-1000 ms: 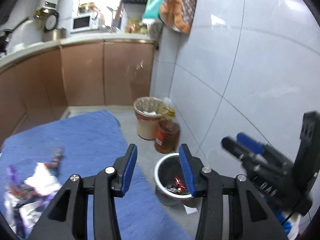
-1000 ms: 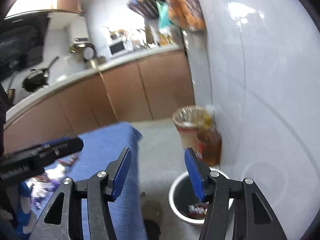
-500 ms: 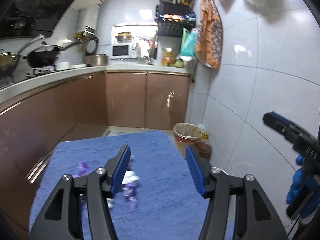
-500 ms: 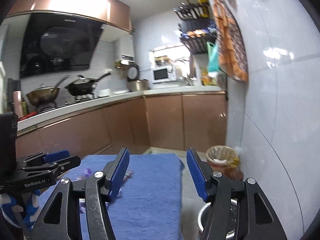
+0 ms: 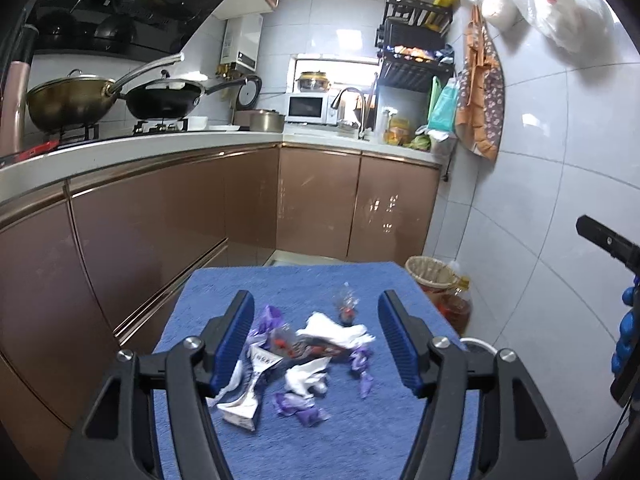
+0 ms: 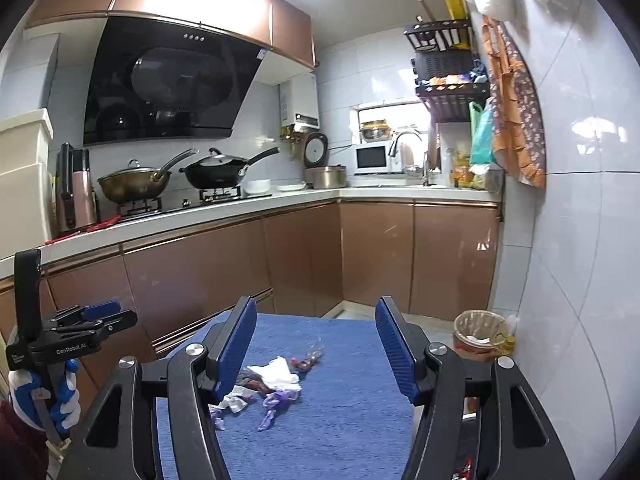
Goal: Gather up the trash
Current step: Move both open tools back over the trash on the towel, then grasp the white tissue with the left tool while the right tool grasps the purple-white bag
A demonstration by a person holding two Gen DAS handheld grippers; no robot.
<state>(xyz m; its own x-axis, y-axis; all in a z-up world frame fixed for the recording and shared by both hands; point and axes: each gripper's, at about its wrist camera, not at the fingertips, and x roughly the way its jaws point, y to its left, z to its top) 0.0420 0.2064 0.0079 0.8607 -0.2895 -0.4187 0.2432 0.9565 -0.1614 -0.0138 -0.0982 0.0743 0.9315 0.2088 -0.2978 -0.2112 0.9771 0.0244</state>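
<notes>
Lying in a loose heap on the blue cloth (image 5: 360, 432), the trash (image 5: 304, 356) is tissue and purple wrappers. Both the left gripper (image 5: 316, 336) and right gripper (image 6: 316, 344) hang above it, jaws wide apart, empty. A lined bin (image 6: 480, 330) stands by the wall.

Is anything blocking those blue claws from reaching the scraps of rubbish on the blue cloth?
Nothing visible does. The left gripper and right gripper are both open and empty, and the trash pile lies in the open on the blue cloth, with only bare cloth around it.
</notes>
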